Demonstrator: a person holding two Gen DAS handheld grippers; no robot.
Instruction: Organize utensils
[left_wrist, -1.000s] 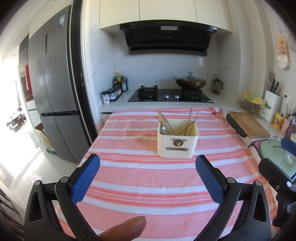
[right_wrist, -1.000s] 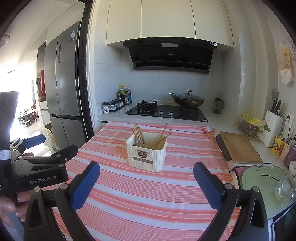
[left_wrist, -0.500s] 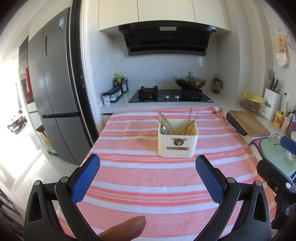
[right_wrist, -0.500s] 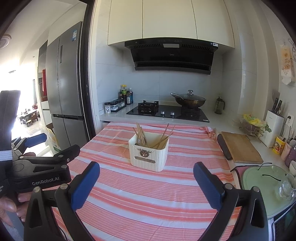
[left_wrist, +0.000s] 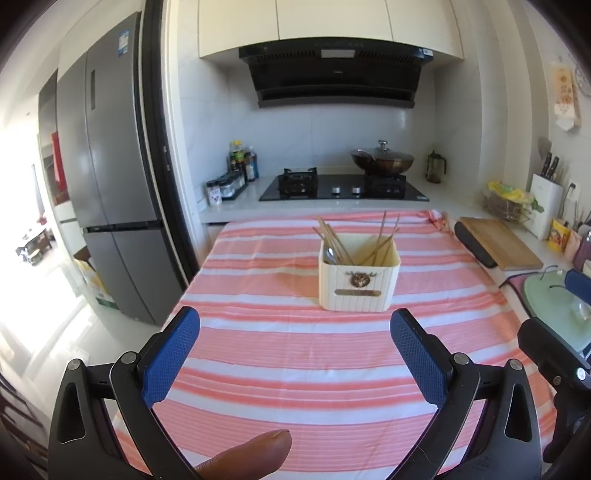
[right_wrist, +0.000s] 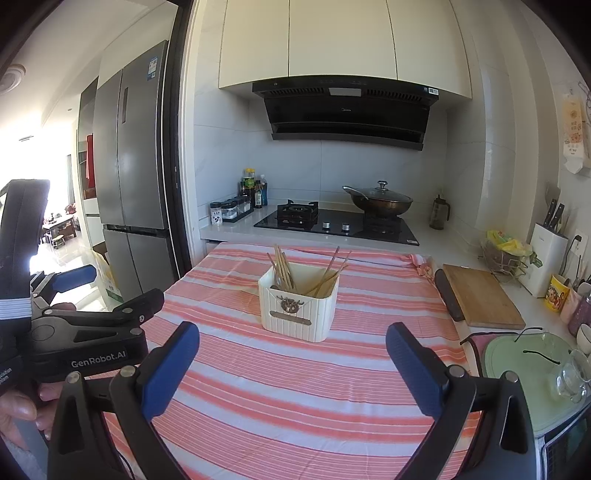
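"How many things sit on the tabletop?"

"One cream ribbed plastic utensil box (left_wrist: 359, 276) with a small brown emblem and a brass-coloured plate on its front. It stands upright near the middle of the tabletop covered in a pink and white striped cloth (left_wrist: 303, 350). Inside, two bunches of thin wooden chopsticks (left_wrist: 334, 242) lean apart, one left, one right; the exact number of sticks is hard to count. One metal spoon (left_wrist: 330, 254) shows at the left inner wall."

"And the tools?"

"Two, each black with blue textured pads. The left tool (left_wrist: 295, 350) is spread wide, holding nothing, above the cloth, short of the box. One fingertip (left_wrist: 251, 456) shows beneath it. The right tool (right_wrist: 293, 363) is spread equally wide and empty, also short of the box."
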